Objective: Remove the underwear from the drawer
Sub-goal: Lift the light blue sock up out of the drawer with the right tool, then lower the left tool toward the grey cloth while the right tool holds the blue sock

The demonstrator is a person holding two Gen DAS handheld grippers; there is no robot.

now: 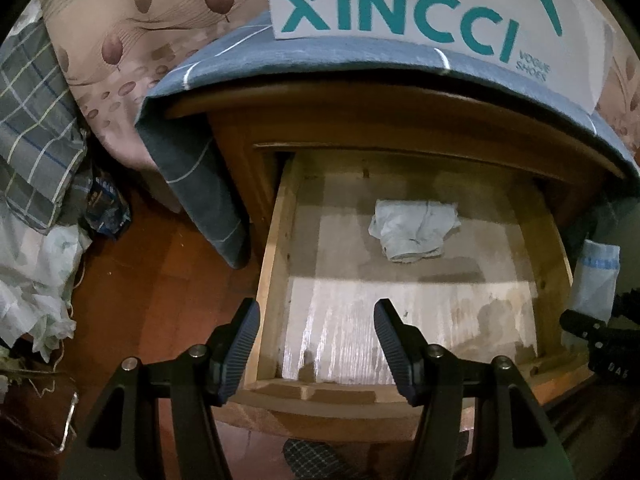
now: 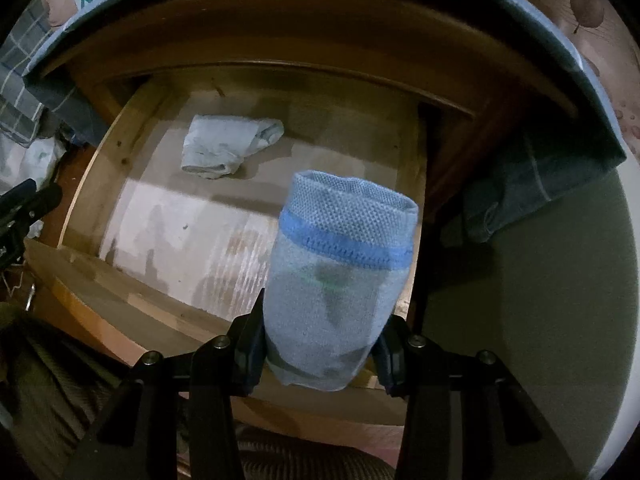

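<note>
A rolled, pale blue mesh underwear (image 2: 340, 276) with a darker blue band is standing upright in the right gripper (image 2: 320, 350), fingers clenching it above the drawer (image 2: 132, 120). Another pale folded piece (image 1: 414, 230) is lying in the drawer. The left gripper (image 1: 316, 344) is hovering, fingers released.

We see pale-blue mesh underwear (image 2: 340, 280) with a brighter blue band, a whitish garment (image 1: 414, 230) near the back edge of the light-wood drawer (image 1: 272, 280), and a white box (image 1: 432, 12) lettered teal.

Bedroom: bedding (image 1: 132, 40), nightstand drawer (image 1: 276, 248).
</note>
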